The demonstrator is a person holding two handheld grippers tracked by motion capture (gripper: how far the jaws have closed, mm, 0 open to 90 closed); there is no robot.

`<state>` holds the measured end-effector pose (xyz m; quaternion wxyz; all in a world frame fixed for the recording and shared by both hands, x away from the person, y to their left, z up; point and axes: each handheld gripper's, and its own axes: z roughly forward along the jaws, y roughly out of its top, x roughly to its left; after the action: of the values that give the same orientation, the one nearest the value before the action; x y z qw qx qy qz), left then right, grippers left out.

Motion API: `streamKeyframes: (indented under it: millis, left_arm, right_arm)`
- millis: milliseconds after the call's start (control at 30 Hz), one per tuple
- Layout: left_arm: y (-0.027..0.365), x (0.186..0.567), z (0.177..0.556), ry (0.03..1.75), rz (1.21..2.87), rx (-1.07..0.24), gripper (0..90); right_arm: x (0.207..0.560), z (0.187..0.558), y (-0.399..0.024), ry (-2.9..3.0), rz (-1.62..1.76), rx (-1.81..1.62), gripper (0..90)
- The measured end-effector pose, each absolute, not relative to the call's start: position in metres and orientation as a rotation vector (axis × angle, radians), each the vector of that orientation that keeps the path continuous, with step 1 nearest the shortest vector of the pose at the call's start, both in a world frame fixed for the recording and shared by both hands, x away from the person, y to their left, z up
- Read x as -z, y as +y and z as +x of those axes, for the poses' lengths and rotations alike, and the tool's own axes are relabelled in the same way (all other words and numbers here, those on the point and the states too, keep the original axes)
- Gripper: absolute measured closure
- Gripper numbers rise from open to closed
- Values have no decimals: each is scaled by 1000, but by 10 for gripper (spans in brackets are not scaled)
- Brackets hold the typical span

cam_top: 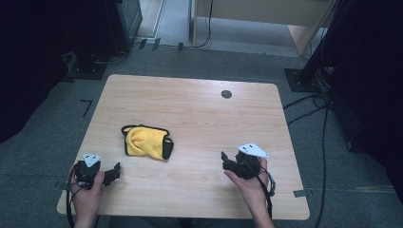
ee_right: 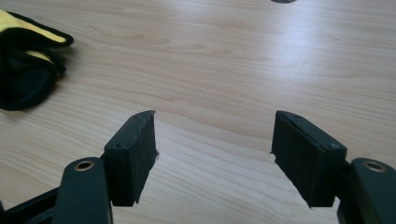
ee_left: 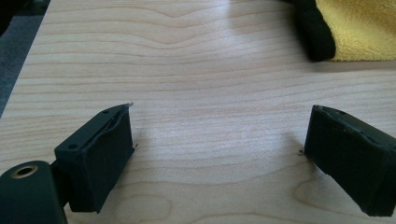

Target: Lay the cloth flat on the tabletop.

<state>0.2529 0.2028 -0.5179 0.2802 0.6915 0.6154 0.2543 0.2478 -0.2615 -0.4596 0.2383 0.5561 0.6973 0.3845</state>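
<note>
A crumpled yellow cloth with black trim (cam_top: 146,142) lies on the light wooden table (cam_top: 199,118), left of centre. The left gripper (cam_top: 115,172) rests near it, jaws spread wide and empty. The right gripper (cam_top: 224,159), well apart from the cloth, likewise stands spread and empty.

cloth (cam_top: 147,142) lying on table (cam_top: 199,114), left of centre | left gripper (cam_top: 113,174) sitting near front-left edge, before cloth | right gripper (cam_top: 227,160) sitting front-right, well apart from cloth | round grommet (cam_top: 226,94) sitting far right, behind
</note>
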Motion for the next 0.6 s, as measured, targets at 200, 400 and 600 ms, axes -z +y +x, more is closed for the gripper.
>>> streamKeyframes:
  millis: [200,400,600]
  left_arm:
    - [203,518,253,1650,1854,-682,74]
    - [203,518,253,1650,1854,-682,74]
    - [203,518,253,1650,1854,-682,74]
  right_arm:
    - [456,257,-230,1975,1467,-1075,306]
    - [451,265,-209,2017,1425,-1092,305]
    - [446,272,-189,2044,1386,-1111,305]
